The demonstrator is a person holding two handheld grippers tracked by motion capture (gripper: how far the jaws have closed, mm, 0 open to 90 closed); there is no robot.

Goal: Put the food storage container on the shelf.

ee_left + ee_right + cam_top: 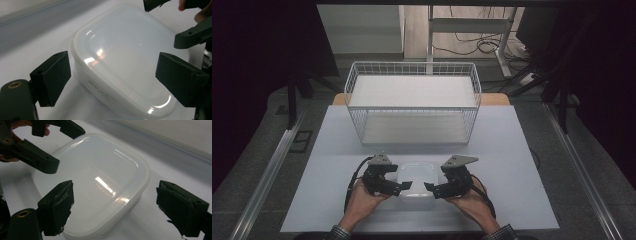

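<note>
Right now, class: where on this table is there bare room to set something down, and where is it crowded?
Bare tabletop lies right of the lidded container, and likewise left of it. A free strip runs between container and wire basket. Crowded: around the container, flanked by the open left gripper and right gripper.

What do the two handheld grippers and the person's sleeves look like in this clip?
Both the left gripper and the right gripper are matte black, each with two blocky jaws, a grey three-cornered plate on top and a black cable trailing back. A brass-coloured insert shows near each jaw base. The right gripper's pads look frayed. The person's cuffs are checked.
</note>
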